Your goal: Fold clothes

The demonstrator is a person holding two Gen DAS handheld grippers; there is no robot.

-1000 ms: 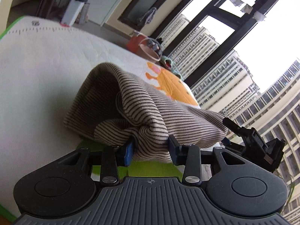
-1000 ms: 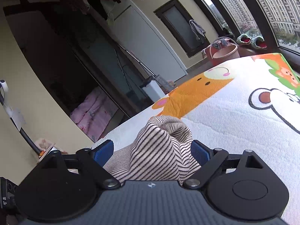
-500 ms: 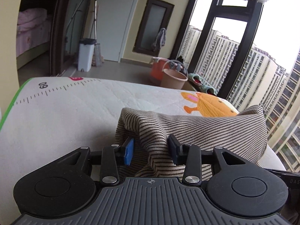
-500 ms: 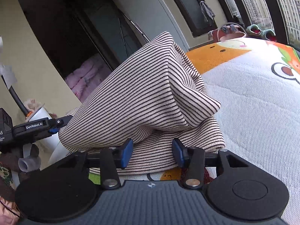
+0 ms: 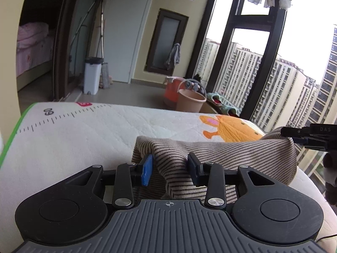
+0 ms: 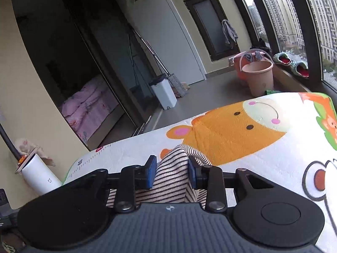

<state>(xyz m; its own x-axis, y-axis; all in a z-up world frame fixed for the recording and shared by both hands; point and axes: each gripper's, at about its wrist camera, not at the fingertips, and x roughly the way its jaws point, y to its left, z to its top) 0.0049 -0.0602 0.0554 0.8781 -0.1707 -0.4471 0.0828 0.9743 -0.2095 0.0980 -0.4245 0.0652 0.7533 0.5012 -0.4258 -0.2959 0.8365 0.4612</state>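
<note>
Two grippers share one striped garment (image 5: 221, 154), which is lifted above the printed mat (image 5: 84, 130) and stretched between them. The left gripper (image 5: 170, 169) pinches a bunched fold at a narrow gap, its jaws easing slightly tighter. The right gripper (image 6: 172, 171) is closing on the other end, with cloth already filling the space between its blue pads (image 6: 151, 171); how much fabric hangs beneath cannot be seen. This looks like the spreading step before a fold, so the next move probably calls for pulling the two ends apart and laying the cloth flat. Beyond the mat's far edge stand a white bin (image 5: 92, 74) and a pink bucket (image 6: 259, 78), well apart from the work. Nothing on the mat blocks the laydown.
</note>
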